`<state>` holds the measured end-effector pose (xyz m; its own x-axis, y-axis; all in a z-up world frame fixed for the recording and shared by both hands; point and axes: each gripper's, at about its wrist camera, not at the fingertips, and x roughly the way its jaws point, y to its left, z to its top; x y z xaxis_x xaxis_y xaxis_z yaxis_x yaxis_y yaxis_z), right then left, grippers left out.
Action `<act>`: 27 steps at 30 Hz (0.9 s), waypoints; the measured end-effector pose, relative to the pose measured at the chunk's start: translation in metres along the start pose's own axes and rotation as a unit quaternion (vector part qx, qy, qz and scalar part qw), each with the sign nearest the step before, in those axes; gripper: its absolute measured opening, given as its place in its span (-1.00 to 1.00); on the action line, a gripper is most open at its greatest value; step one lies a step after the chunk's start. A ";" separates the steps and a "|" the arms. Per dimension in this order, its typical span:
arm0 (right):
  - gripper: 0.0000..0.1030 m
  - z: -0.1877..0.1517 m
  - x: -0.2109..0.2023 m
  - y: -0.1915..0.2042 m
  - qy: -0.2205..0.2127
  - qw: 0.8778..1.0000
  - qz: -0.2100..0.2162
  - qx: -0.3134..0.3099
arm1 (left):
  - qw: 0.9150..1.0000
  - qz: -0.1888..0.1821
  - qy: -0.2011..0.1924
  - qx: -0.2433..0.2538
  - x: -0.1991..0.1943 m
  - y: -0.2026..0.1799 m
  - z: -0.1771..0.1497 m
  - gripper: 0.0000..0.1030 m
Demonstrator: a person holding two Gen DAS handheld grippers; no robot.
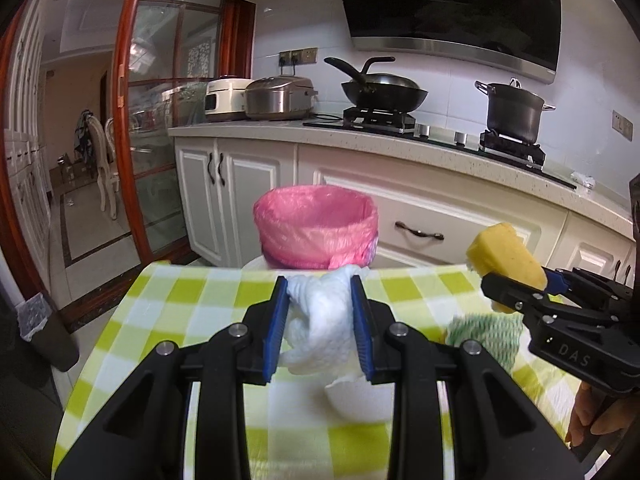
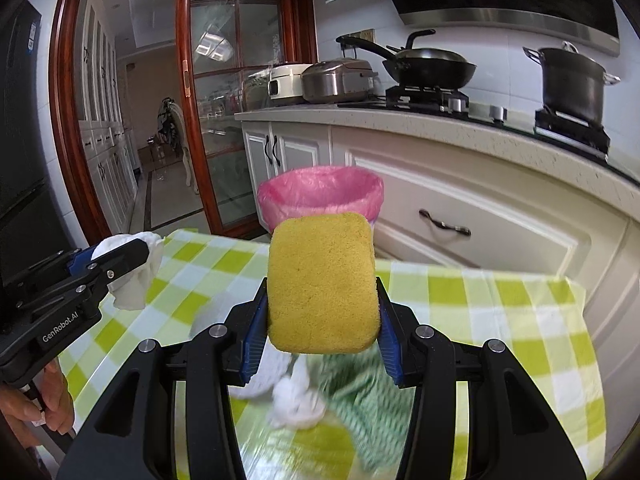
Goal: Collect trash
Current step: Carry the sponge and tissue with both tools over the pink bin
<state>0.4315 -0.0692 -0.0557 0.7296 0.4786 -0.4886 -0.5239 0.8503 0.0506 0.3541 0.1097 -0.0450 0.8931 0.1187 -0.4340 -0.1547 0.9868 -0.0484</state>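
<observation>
My left gripper (image 1: 320, 292) is shut on a crumpled white paper towel (image 1: 320, 320), held above the green-and-white checked tablecloth (image 1: 168, 320). The same towel (image 2: 136, 276) and gripper show at the left of the right wrist view. My right gripper (image 2: 322, 296) is shut on a yellow sponge (image 2: 322, 280), standing upright between its blue pads; in the left wrist view this sponge (image 1: 506, 258) sits at the right. A bin lined with a pink bag (image 1: 316, 228) stands just past the table's far edge, ahead of both grippers; in the right wrist view the bin (image 2: 316, 192) is partly hidden by the sponge.
A green-and-white cloth (image 2: 360, 400) and more white paper (image 2: 296, 400) lie on the table under my right gripper. Beyond the bin run white cabinets (image 1: 440, 216) and a counter with a wok (image 1: 380, 92), a pot (image 1: 514, 114) and cookers. A hand (image 2: 24, 408) holds the left gripper.
</observation>
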 end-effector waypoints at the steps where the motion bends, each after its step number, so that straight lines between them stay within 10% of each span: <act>1: -0.11 0.005 0.005 -0.002 -0.001 1.000 0.001 -0.003 | 1.000 -0.003 0.000 0.000 0.009 0.000 0.007 -0.41; 27: -0.10 0.149 0.219 -0.054 0.017 0.997 0.058 -0.043 | 0.999 -0.043 0.018 -0.009 0.249 0.028 0.154 -0.36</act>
<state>0.6848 0.0219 -0.0359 0.6467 0.5642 -0.5134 -0.6415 0.7664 0.0341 0.6367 0.1842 -0.0159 0.8874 0.0291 -0.4601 -0.0859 0.9910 -0.1029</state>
